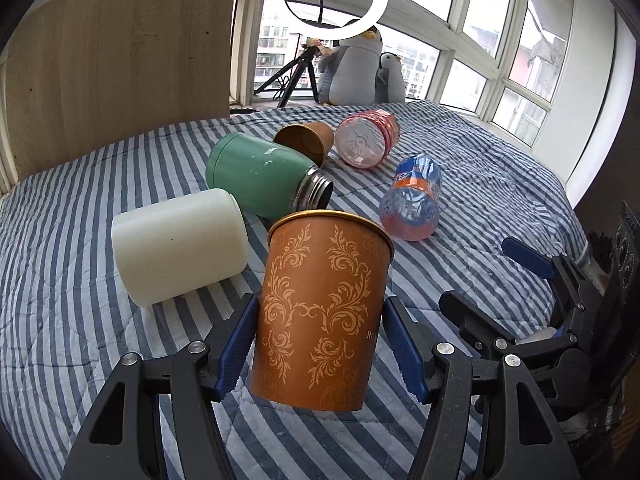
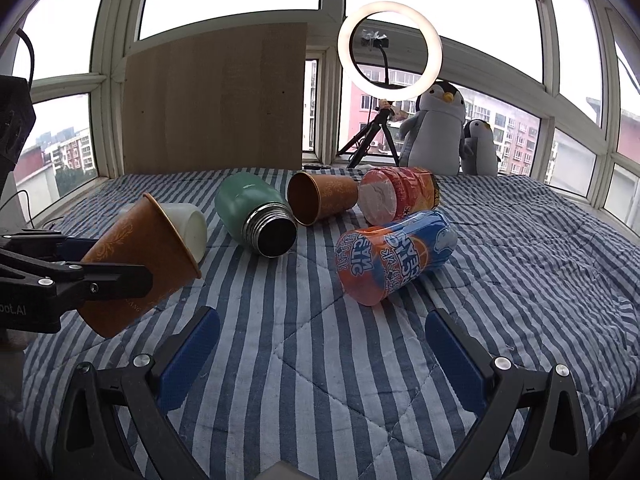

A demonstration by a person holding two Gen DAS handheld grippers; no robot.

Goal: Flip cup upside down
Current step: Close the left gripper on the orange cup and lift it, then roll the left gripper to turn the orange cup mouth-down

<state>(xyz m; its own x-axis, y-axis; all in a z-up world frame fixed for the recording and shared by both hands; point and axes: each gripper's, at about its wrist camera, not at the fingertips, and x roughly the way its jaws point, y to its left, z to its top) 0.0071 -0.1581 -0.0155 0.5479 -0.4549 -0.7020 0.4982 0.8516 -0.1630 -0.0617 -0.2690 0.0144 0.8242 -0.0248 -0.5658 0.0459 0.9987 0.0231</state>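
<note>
Striped bed quilt (image 2: 304, 344) under everything. My left tongs (image 1: 320, 332) were clenched on the orange cup (image 1: 320, 312), lifted off the quilt, tilted, w/ rim away. My right tongs (image 2: 320, 356) hung released, nothing between them.

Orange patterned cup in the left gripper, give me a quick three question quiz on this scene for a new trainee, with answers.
1. True or false: the left gripper grips the orange patterned cup.
2. Multiple choice: the right gripper is A) shut on a bottle, B) open and holding nothing, C) shut on the green flask.
3. Fill in: the green flask lies on its ____ on the striped quilt.

Key: 1 true. 2 B. 3 side; its cap is off, and the open threaded mouth shows in the right wrist view.
</note>
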